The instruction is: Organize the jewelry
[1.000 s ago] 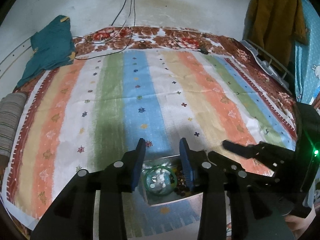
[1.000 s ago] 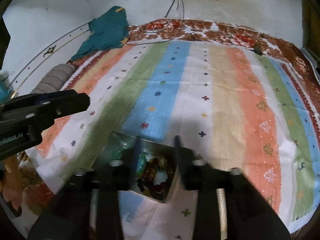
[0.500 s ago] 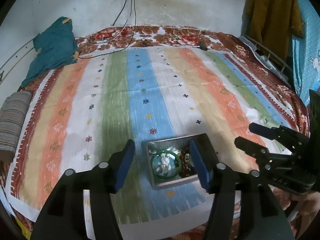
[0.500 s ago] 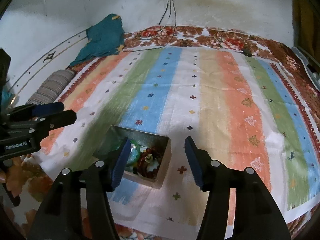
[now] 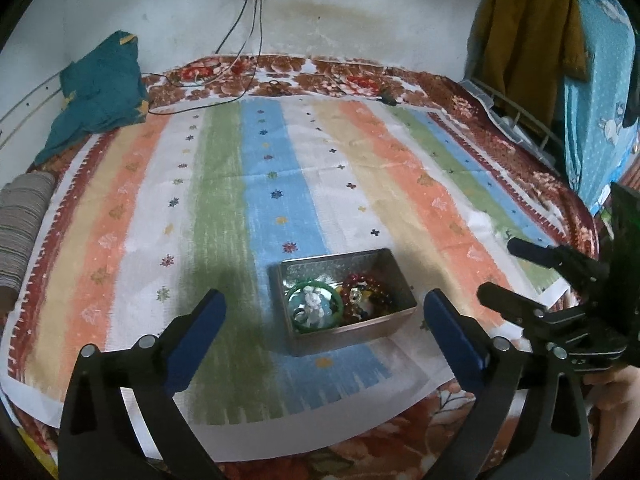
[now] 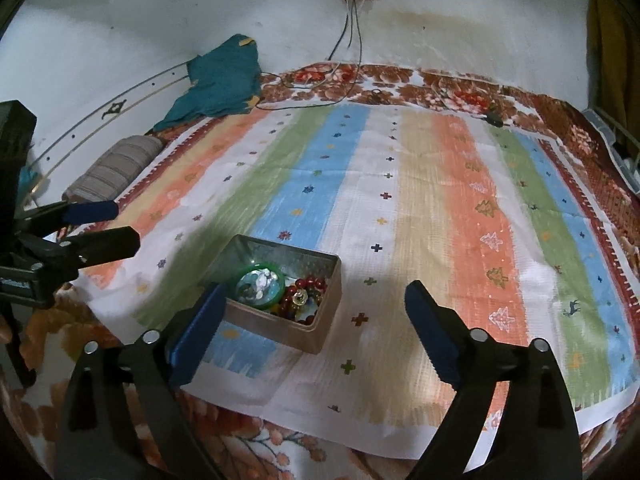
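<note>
The metal box (image 5: 344, 300) sits on the striped cloth (image 5: 280, 184) near the cloth's front edge, on the blue stripe, its lid off and its rim clear all round. Inside it, a green bangle (image 5: 315, 307) lies at the left end with small pale pieces within its ring, and a string of dark red beads (image 5: 366, 290) lies at the right end, touching the bangle.

My left gripper (image 5: 324, 326) hangs above the front edge of the cloth with its fingers (image 5: 200, 330) spread wide, one to each side of the box and touching nothing. My right gripper (image 6: 316, 322) is also spread wide and holds nothing; its left finger (image 6: 198, 332) lies just beside the box's near left corner in the view, and the right one is well apart over bare cloth.

Beyond the box the cloth lies open right back to the far wall. A teal garment (image 5: 96, 92) lies at the far left corner, a striped bolster (image 5: 22, 220) runs along the left edge, and cables (image 5: 240, 28) trail down from a wall socket onto the bed (image 5: 400, 428).
</note>
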`<state>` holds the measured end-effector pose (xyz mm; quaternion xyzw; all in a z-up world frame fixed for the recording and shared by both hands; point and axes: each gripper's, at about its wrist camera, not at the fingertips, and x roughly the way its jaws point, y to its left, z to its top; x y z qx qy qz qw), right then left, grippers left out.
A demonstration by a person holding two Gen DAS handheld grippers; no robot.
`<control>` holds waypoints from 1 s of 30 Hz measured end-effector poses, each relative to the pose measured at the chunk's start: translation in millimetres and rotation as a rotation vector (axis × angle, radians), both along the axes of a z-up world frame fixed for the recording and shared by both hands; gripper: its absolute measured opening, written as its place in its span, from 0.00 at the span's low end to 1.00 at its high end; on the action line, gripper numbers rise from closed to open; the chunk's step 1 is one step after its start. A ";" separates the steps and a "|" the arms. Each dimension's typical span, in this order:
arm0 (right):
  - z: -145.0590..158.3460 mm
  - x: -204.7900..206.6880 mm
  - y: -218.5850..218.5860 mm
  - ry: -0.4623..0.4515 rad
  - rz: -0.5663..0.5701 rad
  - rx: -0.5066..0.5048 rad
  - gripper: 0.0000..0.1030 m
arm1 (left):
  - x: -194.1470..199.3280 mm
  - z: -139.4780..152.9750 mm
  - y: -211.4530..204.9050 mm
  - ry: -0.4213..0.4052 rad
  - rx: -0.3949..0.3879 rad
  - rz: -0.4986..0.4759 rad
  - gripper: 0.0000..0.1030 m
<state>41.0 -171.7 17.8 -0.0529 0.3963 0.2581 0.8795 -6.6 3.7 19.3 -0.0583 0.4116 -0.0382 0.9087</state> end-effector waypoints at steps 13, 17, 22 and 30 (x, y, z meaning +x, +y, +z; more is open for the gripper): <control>3.3 -10.3 -8.2 -0.016 0.004 0.024 0.90 | -16.9 1.0 -5.1 -0.037 0.045 -0.006 0.94; 3.6 -13.1 -8.7 -0.016 0.007 0.027 0.90 | -18.9 2.4 -5.4 -0.048 0.046 -0.004 0.94; 3.2 -13.4 -7.7 -0.015 0.010 0.023 0.90 | -21.0 4.7 -9.0 -0.062 0.056 -0.019 0.94; 4.4 -19.6 -11.7 -0.032 0.019 0.031 0.91 | -24.5 6.5 -12.7 -0.065 0.083 -0.012 0.94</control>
